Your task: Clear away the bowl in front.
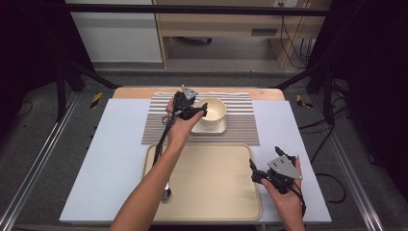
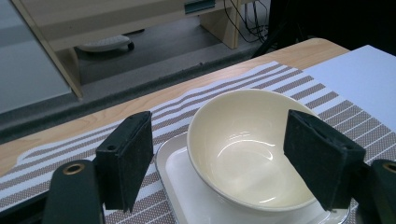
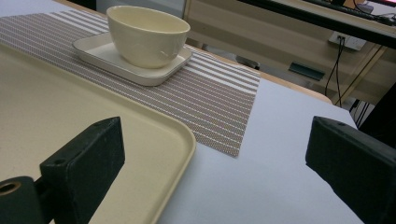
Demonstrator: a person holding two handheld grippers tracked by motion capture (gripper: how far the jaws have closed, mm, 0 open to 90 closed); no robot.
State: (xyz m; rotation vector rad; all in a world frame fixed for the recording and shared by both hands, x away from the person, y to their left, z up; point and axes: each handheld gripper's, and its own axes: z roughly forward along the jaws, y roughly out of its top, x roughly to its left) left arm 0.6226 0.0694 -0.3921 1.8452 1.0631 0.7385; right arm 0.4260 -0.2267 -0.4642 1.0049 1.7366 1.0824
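A cream bowl stands upright and empty on a white square plate, on a striped placemat at the far middle of the table. My left gripper is at the bowl's left side, tilted down toward it. Its jaws are open, with the near part of the bowl showing between them and no pad pressing on it. My right gripper hovers open over the right edge of the beige tray, with nothing between its fingers.
The tray lies bare at the table's front middle on a pale blue mat. A small shiny item rests at the tray's left front edge. Beyond the table's far wooden edge are the floor and wooden furniture.
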